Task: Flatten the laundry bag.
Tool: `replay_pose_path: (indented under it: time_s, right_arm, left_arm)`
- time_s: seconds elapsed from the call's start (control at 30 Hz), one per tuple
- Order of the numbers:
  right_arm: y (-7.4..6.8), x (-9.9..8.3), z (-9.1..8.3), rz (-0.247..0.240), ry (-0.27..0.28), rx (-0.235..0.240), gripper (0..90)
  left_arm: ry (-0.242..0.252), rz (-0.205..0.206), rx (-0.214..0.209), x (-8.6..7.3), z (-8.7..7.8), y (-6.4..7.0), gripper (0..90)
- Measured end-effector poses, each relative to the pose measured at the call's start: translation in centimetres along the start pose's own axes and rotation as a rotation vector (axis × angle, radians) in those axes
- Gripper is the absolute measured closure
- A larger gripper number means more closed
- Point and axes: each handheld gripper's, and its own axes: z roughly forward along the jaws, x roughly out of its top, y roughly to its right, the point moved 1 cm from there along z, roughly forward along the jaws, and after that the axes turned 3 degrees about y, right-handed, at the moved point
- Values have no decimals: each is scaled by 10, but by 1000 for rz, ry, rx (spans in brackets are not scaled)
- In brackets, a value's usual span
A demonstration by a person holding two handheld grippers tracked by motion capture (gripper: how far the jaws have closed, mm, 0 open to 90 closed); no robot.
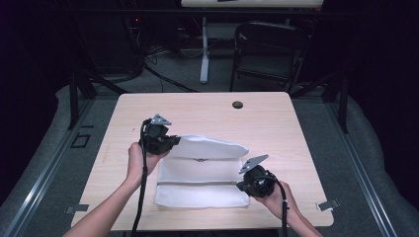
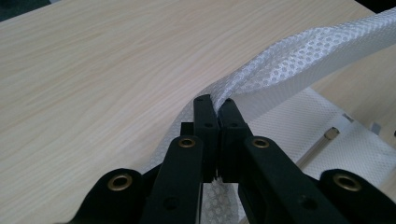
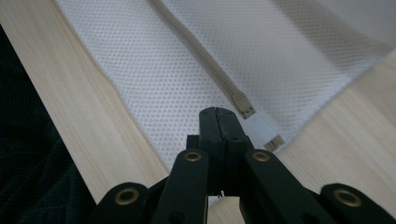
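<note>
A white mesh bag (image 1: 202, 187) lies flat on the wooden table (image 1: 272, 128). My left gripper (image 1: 170, 143) (image 2: 215, 100) is shut on the bag's far left corner. It holds that part up as a raised flap (image 1: 212, 146) (image 2: 299, 60) folded over toward the right. A small zipper pull (image 1: 200, 159) (image 2: 322, 142) lies below the flap. My right gripper (image 1: 245, 186) (image 3: 217, 111) is shut, with its tips down at the bag's right edge beside the end of a zipper (image 3: 243, 105). No fabric shows pinched between those jaws.
A dark round grommet (image 1: 237, 104) sits in the table near its far edge. Metal clips (image 1: 328, 205) stick out at the near corners. Behind the table stand a black chair (image 1: 269, 49) and a white table leg (image 1: 204, 49). Bare wood surrounds the bag.
</note>
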Motion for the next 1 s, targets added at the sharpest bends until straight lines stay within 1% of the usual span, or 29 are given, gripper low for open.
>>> replay_pose_path:
  time_s: [0.03,0.07,0.17,0.23,0.27,0.33,0.37,0.47,0.63,0.77,0.83,0.93,0.97,1.0]
  right_arm:
    - [-1,1,6,-1,-13,3,900]
    - [-2,2,12,-3,-12,8,900]
    - [-5,3,28,-32,-75,11,900]
    - [-8,2,38,-49,-110,18,900]
    - [-9,0,43,-52,-117,20,900]
    - [-9,-2,50,-72,-164,28,900]
    - [-10,-3,51,-66,-146,29,900]
    - [-9,-2,51,-69,-150,26,900]
    - [-7,-3,50,-62,-156,43,900]
    - [-7,-5,49,-62,-160,54,900]
    - [-6,-5,49,-62,-169,55,900]
    - [-6,-7,48,-58,-166,65,900]
    - [-6,-7,47,-57,-170,72,900]
    - [-6,-8,47,-56,-170,68,900]
  left_arm:
    - [2,-3,0,1,1,0,888]
    - [0,-2,5,1,2,-1,888]
    - [0,3,11,5,5,-2,888]
    - [0,6,14,7,6,-2,888]
    - [1,9,17,8,7,-3,888]
    - [0,2,26,10,9,-5,888]
    - [2,1,26,11,10,-6,888]
    - [5,-2,40,14,13,-10,888]
    - [4,-5,49,20,20,-14,887]
    - [5,1,70,26,29,-17,887]
    - [5,-12,73,27,35,-20,887]
    - [9,-22,79,29,42,-24,887]
    - [9,-24,86,30,44,-25,887]
    - [8,-26,91,30,46,-26,887]
